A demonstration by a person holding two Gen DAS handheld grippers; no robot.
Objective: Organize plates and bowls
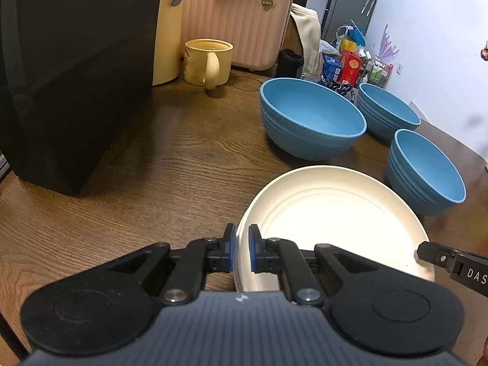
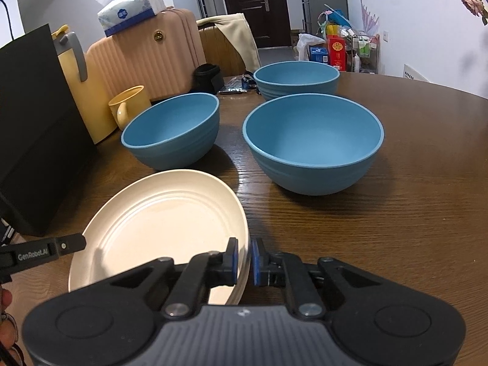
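Note:
A cream plate (image 1: 335, 216) lies on the brown wooden table (image 1: 170, 164). My left gripper (image 1: 241, 251) is shut on the plate's left rim, blue pads either side of the edge. My right gripper (image 2: 244, 260) is shut on the right rim of the same cream plate (image 2: 158, 225). Each view shows the other gripper's finger at the plate's opposite edge. Three blue bowls stand upright and empty beyond the plate: a large one (image 1: 311, 122), one behind it (image 1: 387, 109) and one to the right (image 1: 427, 170). In the right wrist view they are the left bowl (image 2: 174, 131), the near bowl (image 2: 314, 143) and the far bowl (image 2: 296, 77).
A black box (image 1: 67, 70) stands at the left, with a yellow jug (image 1: 167, 24), a yellow mug (image 1: 207, 61) and a pink suitcase (image 1: 238, 18) behind. A tissue pack (image 2: 131, 3) lies on the suitcase. Bare wood spreads right of the bowls (image 2: 427, 183).

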